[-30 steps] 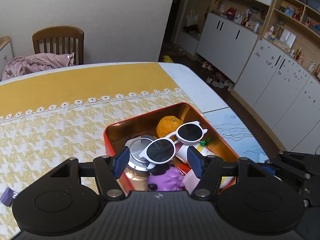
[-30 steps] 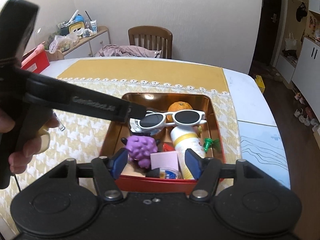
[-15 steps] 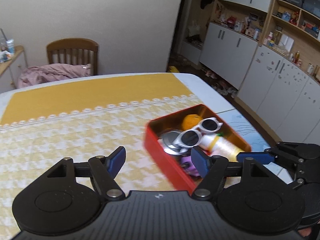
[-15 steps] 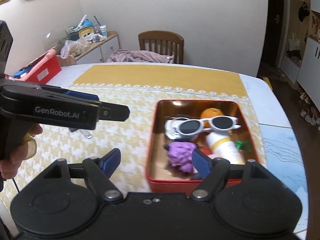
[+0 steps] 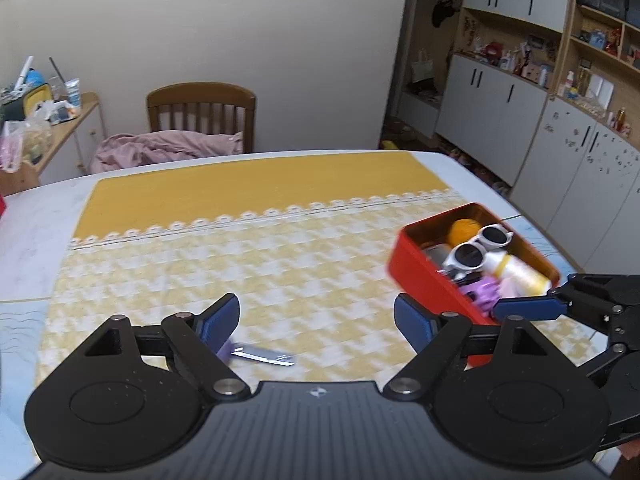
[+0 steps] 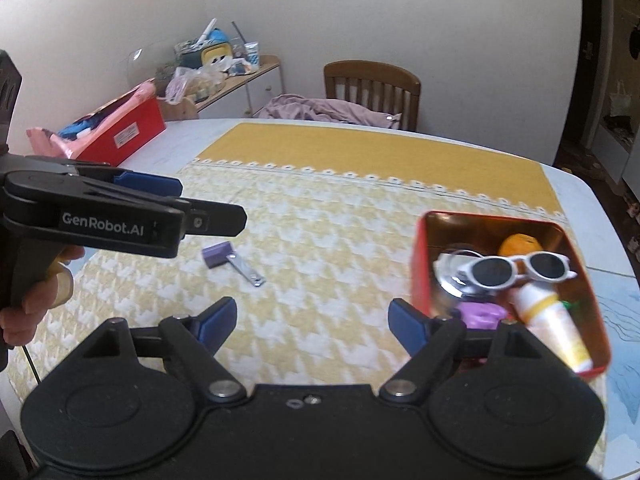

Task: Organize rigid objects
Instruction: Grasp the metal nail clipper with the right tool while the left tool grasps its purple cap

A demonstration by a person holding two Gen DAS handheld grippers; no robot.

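Observation:
A red tin (image 5: 424, 276) (image 6: 418, 264) on the yellow cloth holds white sunglasses (image 5: 476, 246) (image 6: 516, 268), an orange (image 6: 520, 244), a white bottle (image 6: 552, 320), a purple toy (image 6: 480, 314) and a round metal lid. A small purple block (image 6: 217, 254) and a metal nail clipper (image 6: 246, 268) (image 5: 264, 356) lie on the cloth left of the tin. My left gripper (image 5: 316, 320) is open and empty above the clipper; it also shows in the right wrist view (image 6: 180, 204). My right gripper (image 6: 310, 320) is open and empty beside the tin.
A wooden chair (image 5: 200, 116) with pink cloth stands at the table's far side. A red box (image 6: 120, 132) sits at the table's far left corner. A cluttered side shelf (image 6: 216, 68) is behind it. White cabinets (image 5: 560, 168) line the right wall.
Both grippers have swung left, away from the tin, which now sits at the right of both views. The clipper and purple block have come into view.

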